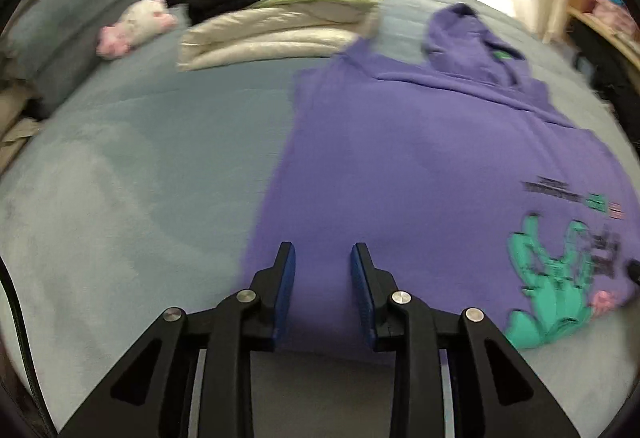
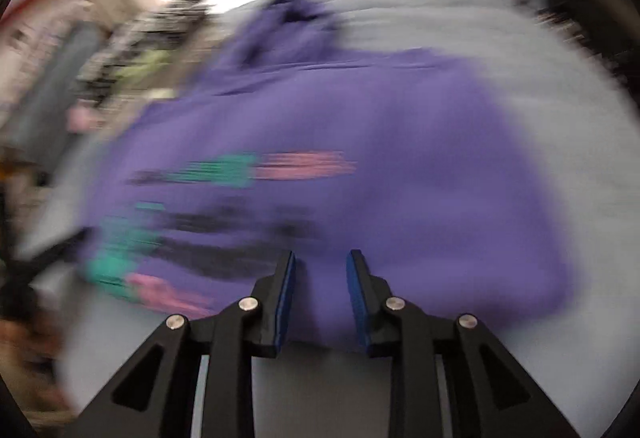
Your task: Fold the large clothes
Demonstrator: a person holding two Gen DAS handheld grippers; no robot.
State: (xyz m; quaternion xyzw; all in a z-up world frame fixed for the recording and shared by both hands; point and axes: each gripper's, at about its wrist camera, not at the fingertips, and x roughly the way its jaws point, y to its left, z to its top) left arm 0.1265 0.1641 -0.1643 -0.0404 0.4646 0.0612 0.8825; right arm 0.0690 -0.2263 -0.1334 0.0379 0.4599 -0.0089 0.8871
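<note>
Both your hand-held grippers, left (image 1: 323, 252) and right (image 2: 321, 258), sit spread, pinching nothing; purple hoodie (image 1: 420, 157) at 12 o'clock on the bed (image 1: 140, 165).

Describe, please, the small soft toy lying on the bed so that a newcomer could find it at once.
Start at the blue-grey bed and look to its far end, where a stack of folded clothes sits. Left of that stack, beside the blue pillows, lies the soft toy. It alone is white with pink ends; the purple hoodie lies well apart.
</note>
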